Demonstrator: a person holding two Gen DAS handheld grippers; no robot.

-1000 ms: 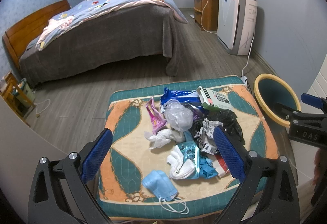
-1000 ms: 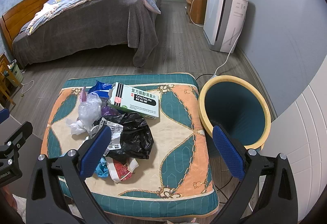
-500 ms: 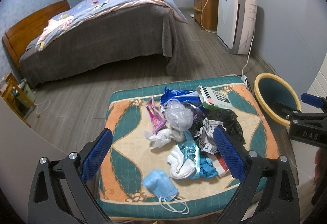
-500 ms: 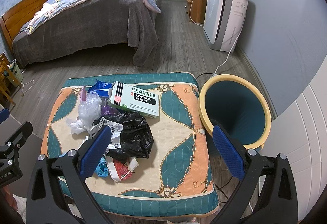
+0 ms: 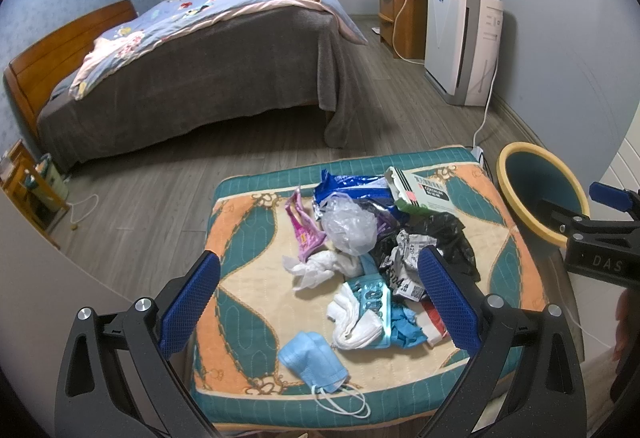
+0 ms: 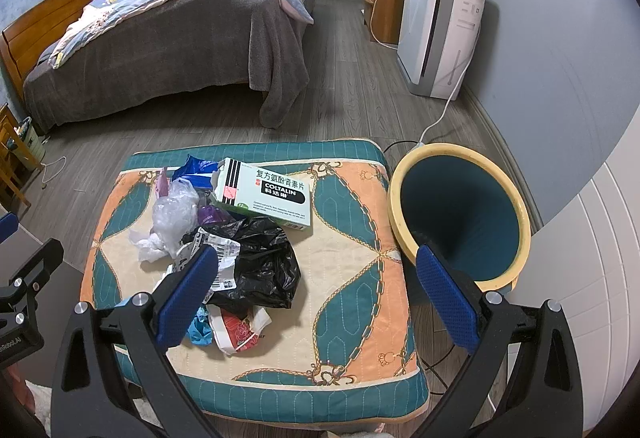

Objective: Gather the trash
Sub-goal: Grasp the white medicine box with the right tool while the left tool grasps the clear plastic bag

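Observation:
A pile of trash lies on a teal and orange cushion (image 5: 248,294) (image 6: 352,278): a blue face mask (image 5: 312,358), white tissues (image 5: 352,318), a clear plastic bag (image 5: 348,226), a pink wrapper (image 5: 302,226), a black bag (image 6: 264,266) and a white Coltalin box (image 6: 268,194). A yellow-rimmed teal bin (image 6: 460,214) (image 5: 536,190) stands right of the cushion. My left gripper (image 5: 320,290) is open and empty, above the near side of the pile. My right gripper (image 6: 316,286) is open and empty, above the cushion's near right part.
A bed (image 5: 192,58) with a grey blanket stands across the wood floor. A white air purifier (image 6: 440,30) and a wooden cabinet (image 6: 380,2) line the right wall, with a white cable (image 6: 448,106) running to the floor by the bin.

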